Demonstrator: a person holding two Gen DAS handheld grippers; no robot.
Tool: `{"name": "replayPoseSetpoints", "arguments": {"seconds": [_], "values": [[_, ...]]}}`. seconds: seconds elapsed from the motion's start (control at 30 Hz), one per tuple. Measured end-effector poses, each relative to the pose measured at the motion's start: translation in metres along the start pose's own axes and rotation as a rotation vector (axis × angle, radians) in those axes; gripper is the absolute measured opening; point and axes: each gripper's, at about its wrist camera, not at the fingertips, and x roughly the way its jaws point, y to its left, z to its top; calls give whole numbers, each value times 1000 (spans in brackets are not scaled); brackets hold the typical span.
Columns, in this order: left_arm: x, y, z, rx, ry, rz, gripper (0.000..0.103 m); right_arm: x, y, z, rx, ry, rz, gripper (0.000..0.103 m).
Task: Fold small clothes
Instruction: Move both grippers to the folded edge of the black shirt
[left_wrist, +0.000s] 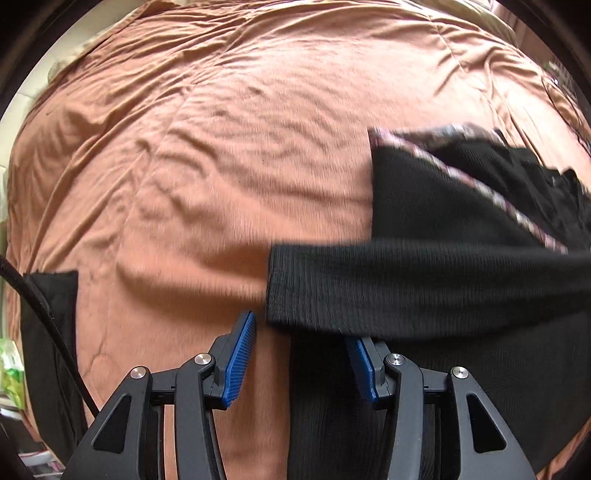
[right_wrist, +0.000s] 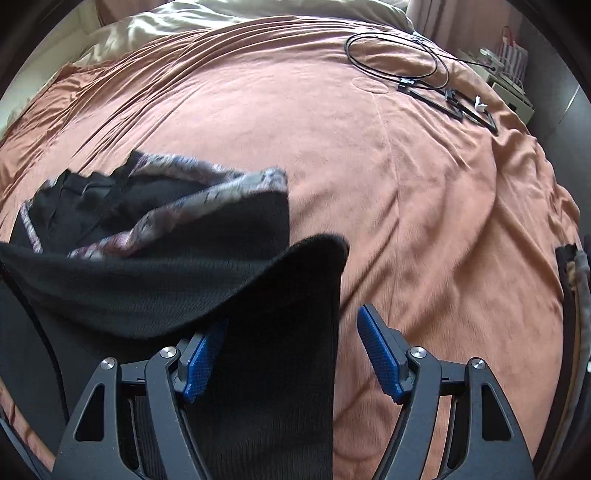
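Note:
A black knit garment (left_wrist: 443, 206) with a pink-grey patterned trim (right_wrist: 207, 184) lies on an orange-brown bedspread (left_wrist: 240, 147). One black sleeve (left_wrist: 406, 284) is folded across it. My left gripper (left_wrist: 301, 339) is open at the sleeve's cuff end; the sleeve's edge covers the tip of its right pad (left_wrist: 364, 369), and bare bedspread shows beside the left pad (left_wrist: 240, 358). My right gripper (right_wrist: 291, 332) is open too. A raised fold of black knit (right_wrist: 288, 314) lies between its jaws and hides the tip of the left pad (right_wrist: 203, 354); a gap separates it from the right pad (right_wrist: 380, 350).
A looped black cable (right_wrist: 395, 55) and black frame pieces (right_wrist: 461, 107) lie at the bed's far right. Cream bedding (right_wrist: 221, 14) is at the far end, with a bedside cabinet (right_wrist: 509, 85) beyond. Another black cloth (left_wrist: 51, 332) and a cord (left_wrist: 37, 295) sit at the left edge.

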Motion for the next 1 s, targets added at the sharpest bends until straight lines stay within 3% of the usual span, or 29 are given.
{"name": "replayPoseSetpoints", "arguments": {"seconds": [0.13,0.4,0.53,0.67,0.83,1.0], "values": [[7,3,22,-26,-35,-4,51,13,-7,18,51,-9,14,68],[22,13,57,-109,-132,-54,51,37,-24,36,136,-26,63,49],[21,23,62,-157,-151,-134,43,37,-28,38,174,-38,108,38],[6,34,50,-222,-184,-251,42,30,-33,35,178,-45,143,38],[8,37,48,-234,-175,-268,35,19,-45,26,178,-55,166,32],[22,26,50,-198,-153,-221,28,23,-49,24,183,-36,167,29]]}}
